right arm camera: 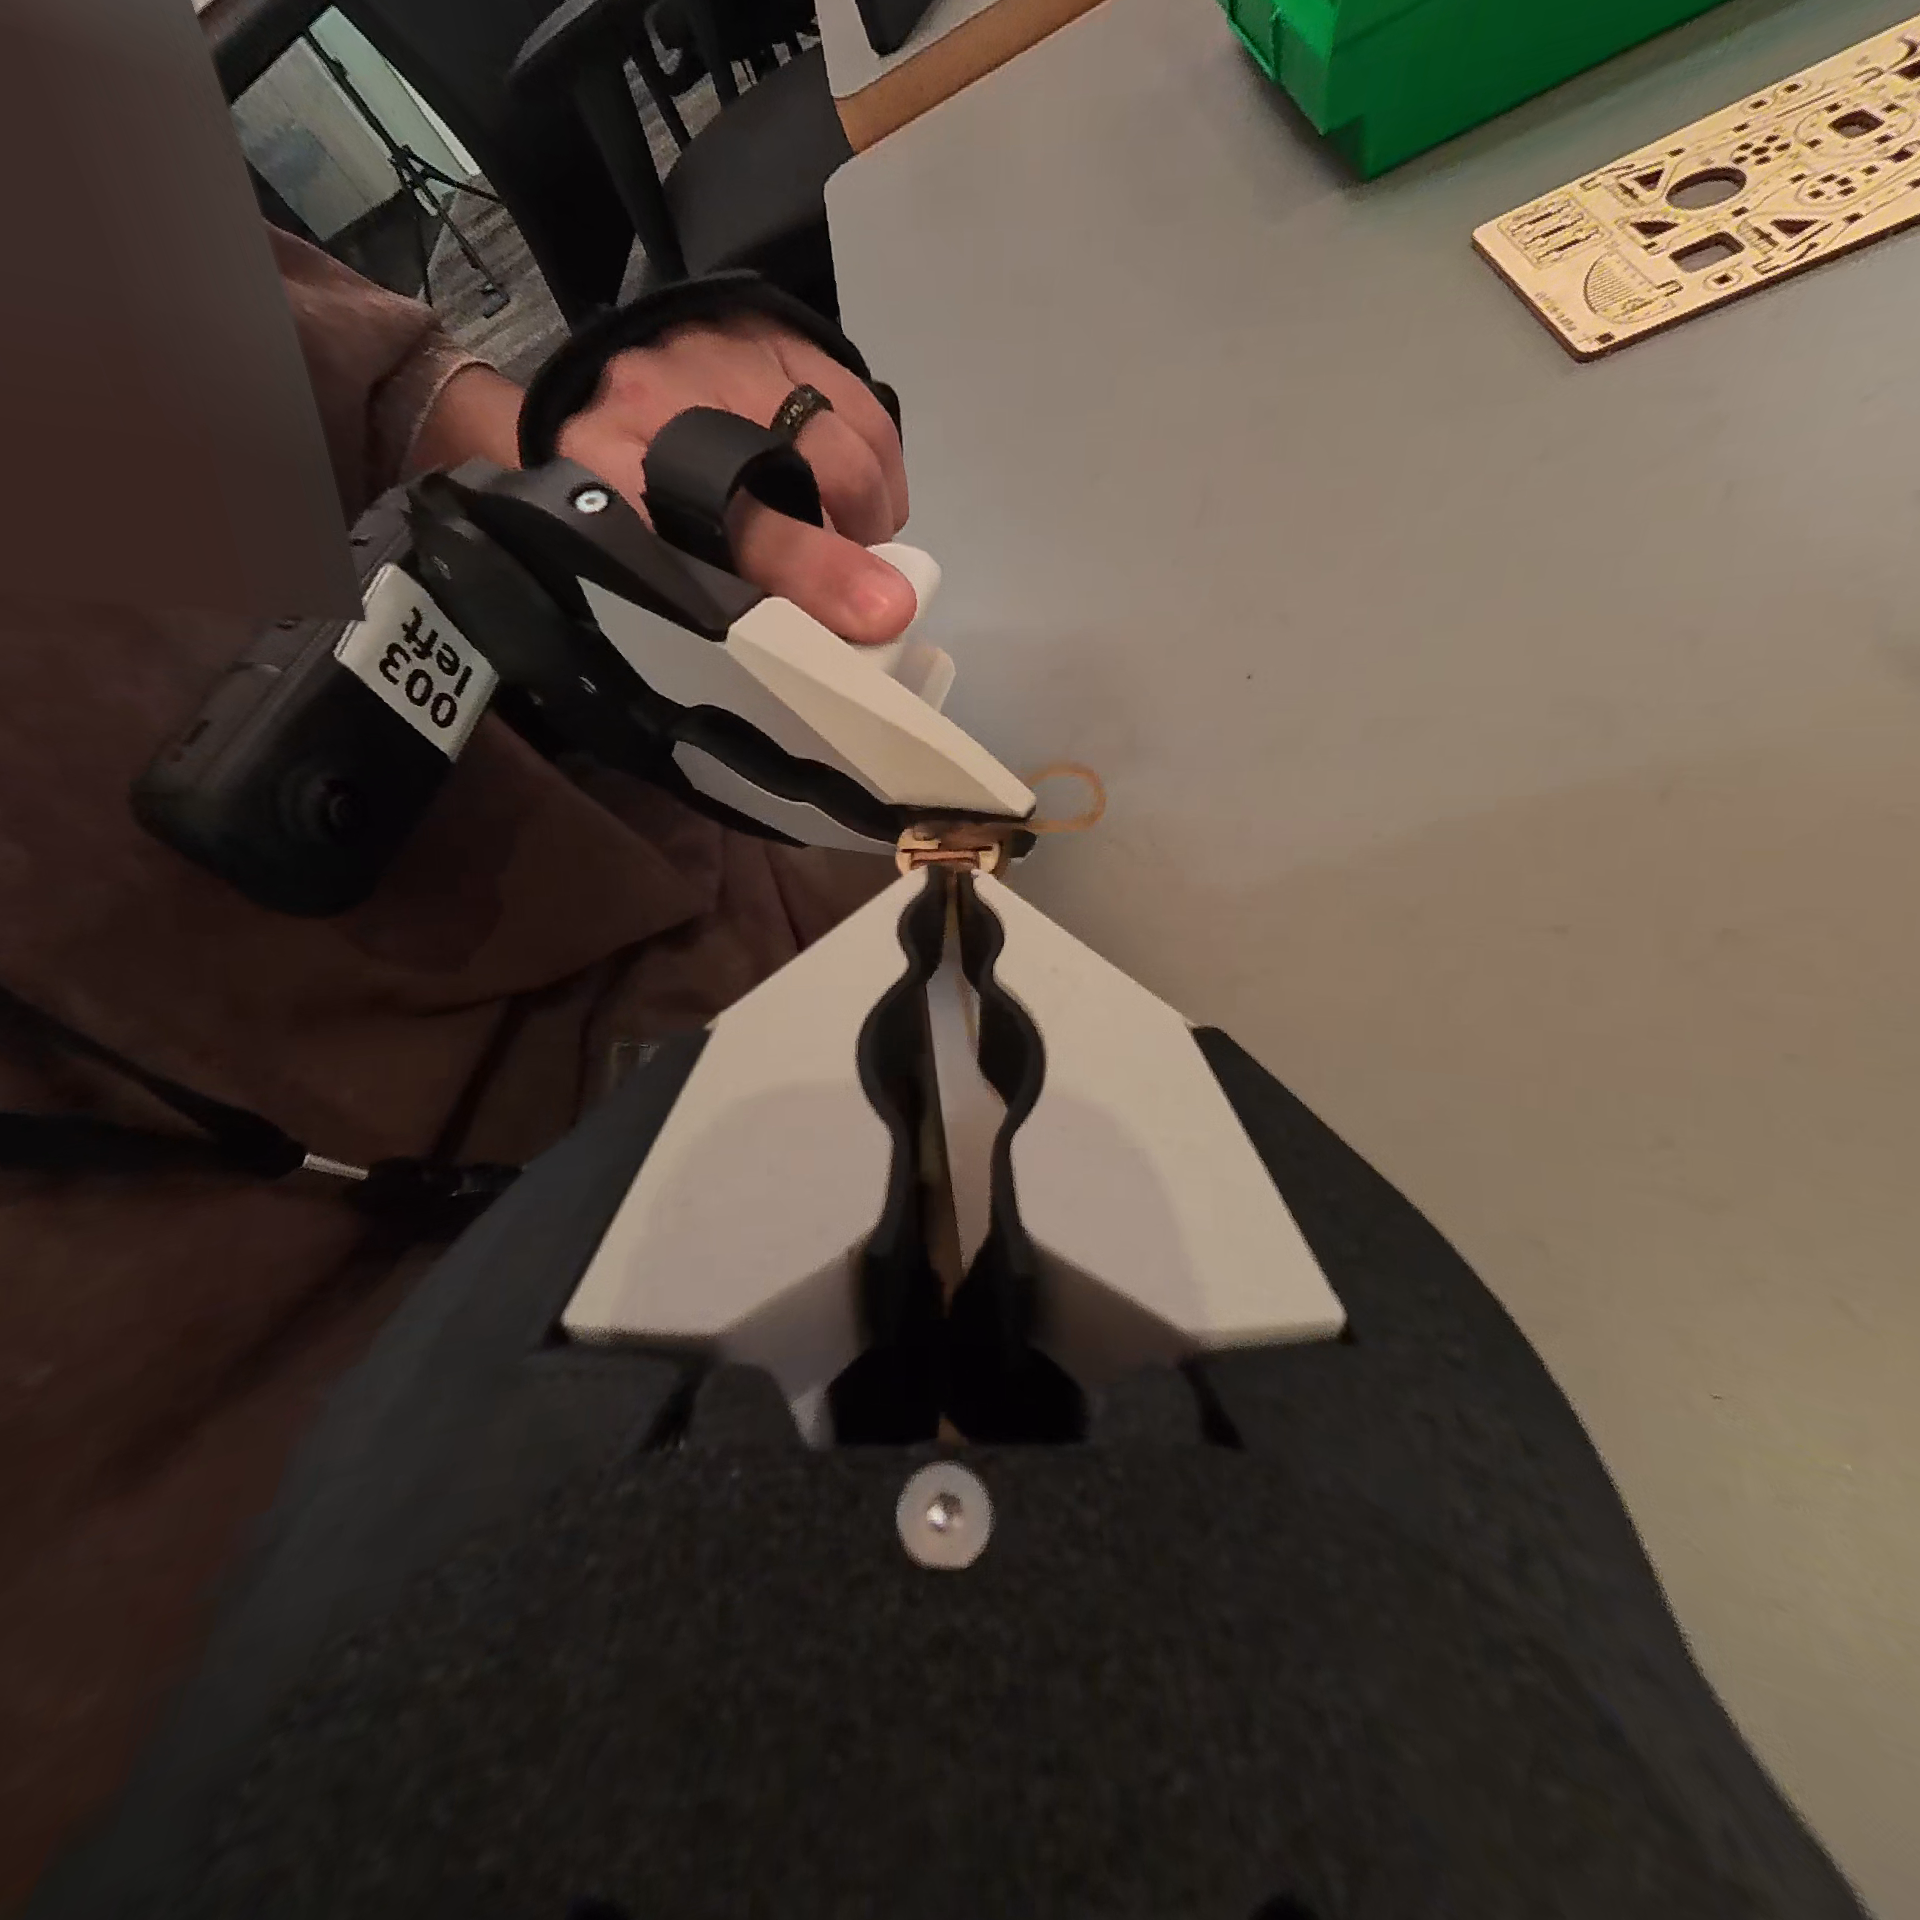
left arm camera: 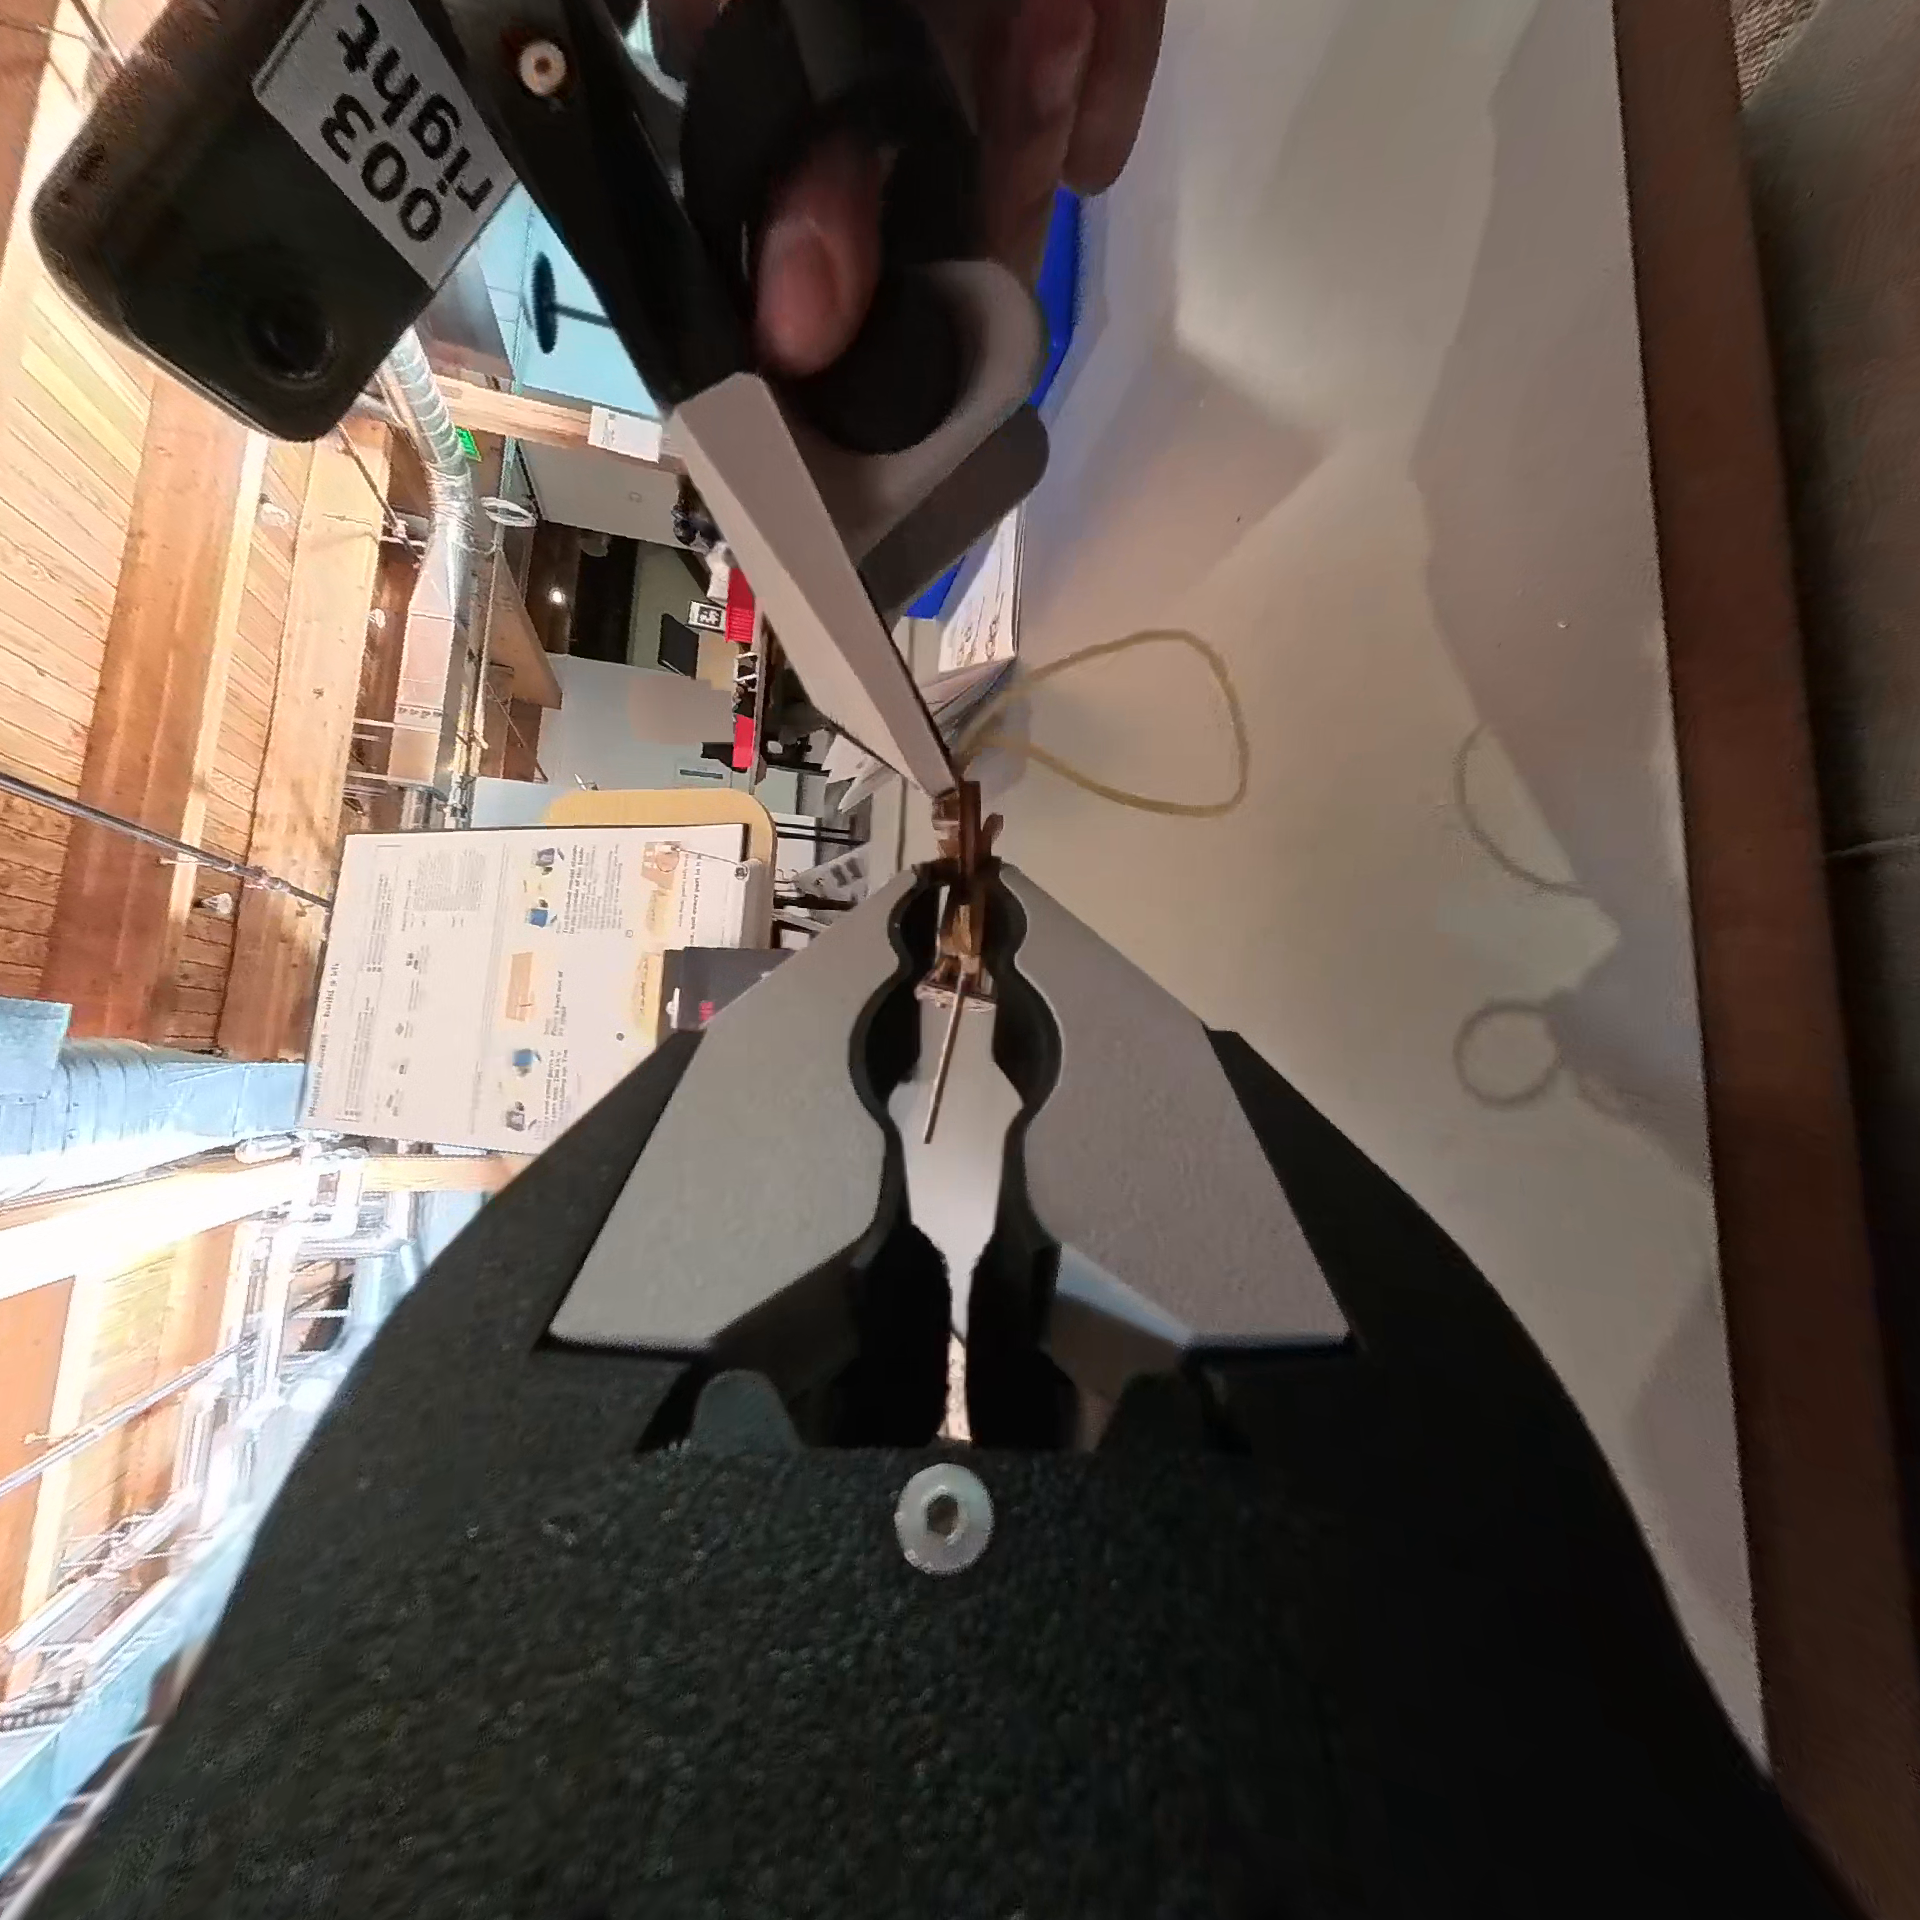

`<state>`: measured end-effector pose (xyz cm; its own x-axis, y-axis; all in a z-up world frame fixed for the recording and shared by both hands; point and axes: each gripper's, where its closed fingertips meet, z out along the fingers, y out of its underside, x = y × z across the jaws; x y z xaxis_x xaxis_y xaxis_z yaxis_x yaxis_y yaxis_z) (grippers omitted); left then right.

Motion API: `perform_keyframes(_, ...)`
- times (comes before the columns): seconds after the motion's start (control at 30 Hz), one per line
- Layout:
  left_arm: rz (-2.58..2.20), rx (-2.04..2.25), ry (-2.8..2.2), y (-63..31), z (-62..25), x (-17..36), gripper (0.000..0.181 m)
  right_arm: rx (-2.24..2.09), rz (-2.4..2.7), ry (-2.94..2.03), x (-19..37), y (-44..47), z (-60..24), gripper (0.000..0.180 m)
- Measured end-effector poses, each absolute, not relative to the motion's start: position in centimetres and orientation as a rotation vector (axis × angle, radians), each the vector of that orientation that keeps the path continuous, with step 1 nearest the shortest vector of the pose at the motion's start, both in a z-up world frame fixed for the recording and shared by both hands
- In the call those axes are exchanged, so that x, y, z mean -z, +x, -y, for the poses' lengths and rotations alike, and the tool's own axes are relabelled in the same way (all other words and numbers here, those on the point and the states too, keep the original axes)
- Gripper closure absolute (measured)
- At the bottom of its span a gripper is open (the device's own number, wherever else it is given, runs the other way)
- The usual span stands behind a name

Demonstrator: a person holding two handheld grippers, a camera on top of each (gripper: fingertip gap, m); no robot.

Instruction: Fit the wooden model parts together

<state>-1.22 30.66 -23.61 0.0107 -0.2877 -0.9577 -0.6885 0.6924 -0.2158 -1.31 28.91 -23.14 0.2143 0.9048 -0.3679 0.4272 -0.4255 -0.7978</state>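
In the left wrist view, my left gripper (left arm camera: 961,875) is shut on a small wooden assembly (left arm camera: 964,920). A thin stick (left arm camera: 940,1070) runs back from it between the fingers. My right gripper (left arm camera: 940,795) comes in from the upper left, and its tip meets a wooden part (left arm camera: 974,821) at the top of the assembly. In the right wrist view, my right gripper (right arm camera: 951,883) is shut on a thin flat wooden piece (right arm camera: 943,1091) seen edge-on. This piece meets the small wooden assembly (right arm camera: 945,847) held at the tip of my left gripper (right arm camera: 1013,816). Both are held above the grey table (right arm camera: 1351,727).
A rubber band (left arm camera: 1143,727) lies on the table just behind the parts; it also shows in the right wrist view (right arm camera: 1070,795). A laser-cut wooden parts sheet (right arm camera: 1714,197) and a green box (right arm camera: 1455,62) sit at the far right. The table's brown edge (left arm camera: 1714,935) runs alongside.
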Motion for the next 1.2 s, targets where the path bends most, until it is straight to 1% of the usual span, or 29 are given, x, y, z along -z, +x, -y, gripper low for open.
perform_keyframes(0.2, -1.582, -0.301, -0.933, -1.0, -30.8, 24.3, 0.176, -1.102, 1.232, -1.982, 23.6, -1.1, -29.1, 0.180)
perform_keyframes(0.4, -1.598, -0.355, -0.913, -1.0, -31.1, 24.7, 0.176, -1.044, 1.241, -1.981, 23.9, -0.9, -29.5, 0.180)
perform_keyframes(0.5, -1.599, -0.349, -0.912, -1.0, -31.0, 24.7, 0.176, -1.087, 1.251, -1.963, 23.4, -0.6, -29.2, 0.170)
perform_keyframes(0.8, -1.591, -0.331, -0.915, -1.1, -31.0, 24.5, 0.176, -0.966, 1.340, -1.950, 24.6, -0.7, -29.0, 0.178)
perform_keyframes(1.2, -1.600, -0.339, -0.906, -1.1, -31.0, 24.6, 0.177, -0.903, 1.361, -1.943, 24.5, -0.6, -29.2, 0.179)
